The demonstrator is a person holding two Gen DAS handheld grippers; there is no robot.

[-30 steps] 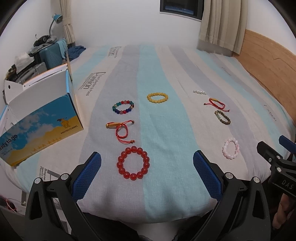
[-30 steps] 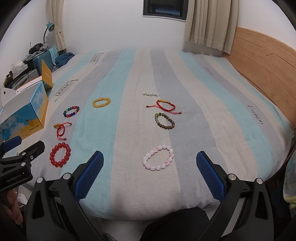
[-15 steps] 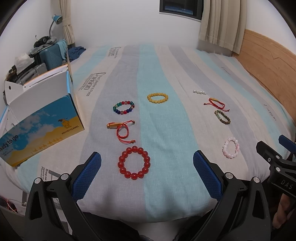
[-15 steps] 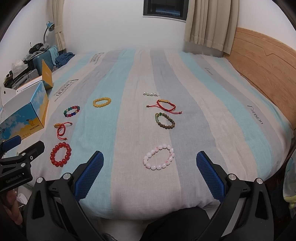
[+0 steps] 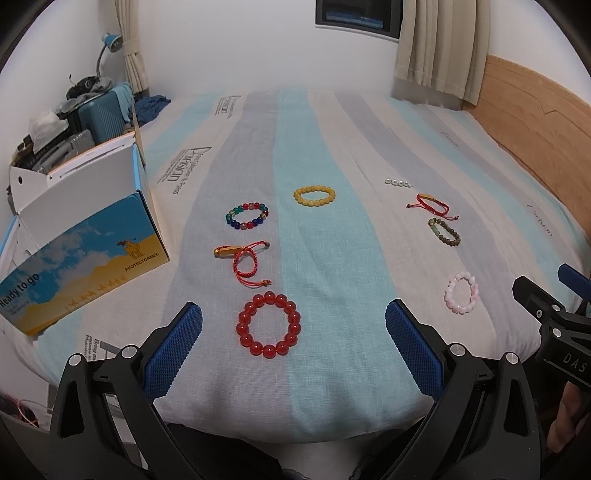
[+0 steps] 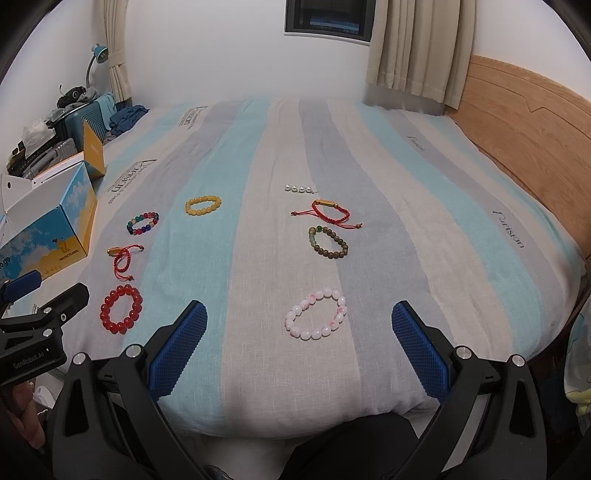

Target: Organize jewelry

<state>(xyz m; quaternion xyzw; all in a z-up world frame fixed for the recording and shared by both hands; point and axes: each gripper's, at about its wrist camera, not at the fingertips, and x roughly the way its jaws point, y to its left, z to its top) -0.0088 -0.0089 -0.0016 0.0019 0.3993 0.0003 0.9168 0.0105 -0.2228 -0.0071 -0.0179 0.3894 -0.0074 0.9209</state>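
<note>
Both grippers hang over the near edge of the striped bed (image 5: 332, 155), fingers spread wide and empty: the left gripper (image 5: 293, 325) frames a red bead bracelet (image 5: 269, 324), the right gripper (image 6: 299, 321) a pink bead bracelet (image 6: 317, 314); six more pieces lie beyond, an open box (image 5: 81, 258) at left

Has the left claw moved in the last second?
Yes. The left claw has crept forward; the red bead bracelet on the bed now sits slightly closer between its tips.

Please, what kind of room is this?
Most likely a bedroom: the bracelets lie on a bed with a striped sheet and a wooden headboard, beside a curtained window, with a suitcase at the side.
</note>
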